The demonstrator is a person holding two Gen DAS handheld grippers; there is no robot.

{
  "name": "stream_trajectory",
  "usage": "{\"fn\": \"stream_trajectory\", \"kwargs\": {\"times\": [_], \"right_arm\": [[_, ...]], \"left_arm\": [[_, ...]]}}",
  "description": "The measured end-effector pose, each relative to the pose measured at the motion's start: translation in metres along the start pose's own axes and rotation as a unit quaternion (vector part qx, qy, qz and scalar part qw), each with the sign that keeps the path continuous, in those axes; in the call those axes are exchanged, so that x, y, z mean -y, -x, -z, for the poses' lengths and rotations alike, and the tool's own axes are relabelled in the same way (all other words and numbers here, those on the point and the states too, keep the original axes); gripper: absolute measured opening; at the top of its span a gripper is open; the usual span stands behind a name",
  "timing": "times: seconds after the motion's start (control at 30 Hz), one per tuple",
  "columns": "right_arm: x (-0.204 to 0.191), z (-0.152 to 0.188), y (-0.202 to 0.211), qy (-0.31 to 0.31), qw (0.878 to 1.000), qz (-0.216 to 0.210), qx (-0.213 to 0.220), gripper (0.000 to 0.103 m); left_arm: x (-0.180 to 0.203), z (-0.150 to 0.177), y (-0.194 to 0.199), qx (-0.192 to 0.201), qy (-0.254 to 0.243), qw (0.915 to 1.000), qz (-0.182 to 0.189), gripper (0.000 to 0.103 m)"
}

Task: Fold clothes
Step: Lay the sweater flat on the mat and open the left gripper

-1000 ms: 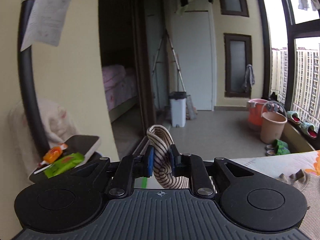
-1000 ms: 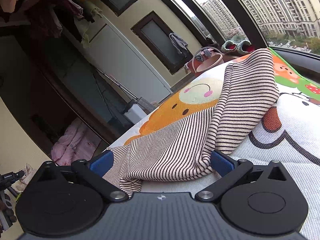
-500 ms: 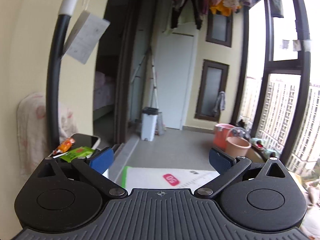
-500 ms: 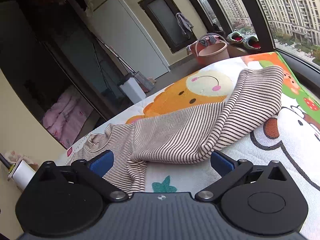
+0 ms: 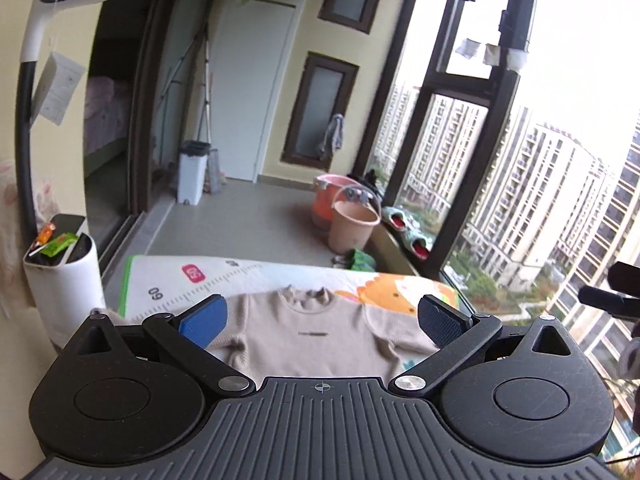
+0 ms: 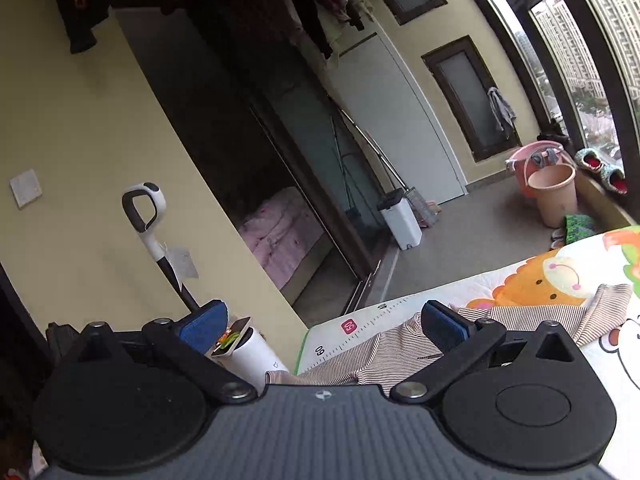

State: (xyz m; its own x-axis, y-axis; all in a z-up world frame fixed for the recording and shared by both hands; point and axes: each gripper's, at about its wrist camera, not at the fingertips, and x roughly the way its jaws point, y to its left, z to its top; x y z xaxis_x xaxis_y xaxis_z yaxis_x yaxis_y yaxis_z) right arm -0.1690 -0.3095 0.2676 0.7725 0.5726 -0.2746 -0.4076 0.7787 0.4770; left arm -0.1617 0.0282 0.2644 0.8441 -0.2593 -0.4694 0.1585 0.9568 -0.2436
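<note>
A beige striped sweater (image 5: 312, 338) lies spread flat on a cartoon-print play mat (image 5: 256, 276), collar towards the far edge and sleeves out to both sides. My left gripper (image 5: 323, 318) hovers open above it, holding nothing. The right wrist view shows the same sweater (image 6: 404, 352) at the mat's (image 6: 560, 276) left end, with a sleeve running right. My right gripper (image 6: 324, 320) is open and raised, pointing past the mat's edge with nothing between its fingers. In the left wrist view, part of the right gripper shows at the far right edge.
A white cylindrical appliance (image 5: 64, 272) topped with snack packets stands by the mat's left corner, next to an upright vacuum handle (image 6: 144, 208). Buckets (image 5: 352, 224) and slippers sit near the window. A white bin (image 5: 193, 176) stands beside the doorway.
My left gripper let go of the striped fabric it held, opened, and rose. My right gripper lifted and swung left away from the sweater, which now lies flat.
</note>
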Motion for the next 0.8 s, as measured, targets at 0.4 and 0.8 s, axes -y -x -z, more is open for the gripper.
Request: {"fn": "stream_trajectory", "kwargs": {"times": [0.4,0.8], "right_arm": [[-0.059,0.067,-0.016,0.043,0.980,0.066,-0.180,0.103],[-0.059,0.087,-0.011,0.059,0.972,0.120,-0.191,0.103]], "left_arm": [[0.050,0.094,-0.003,-0.155,-0.062,0.9857,-0.019,0.103],[0.046,0.088,0.018,-0.115,-0.051,0.9910,-0.046,0.103]]}}
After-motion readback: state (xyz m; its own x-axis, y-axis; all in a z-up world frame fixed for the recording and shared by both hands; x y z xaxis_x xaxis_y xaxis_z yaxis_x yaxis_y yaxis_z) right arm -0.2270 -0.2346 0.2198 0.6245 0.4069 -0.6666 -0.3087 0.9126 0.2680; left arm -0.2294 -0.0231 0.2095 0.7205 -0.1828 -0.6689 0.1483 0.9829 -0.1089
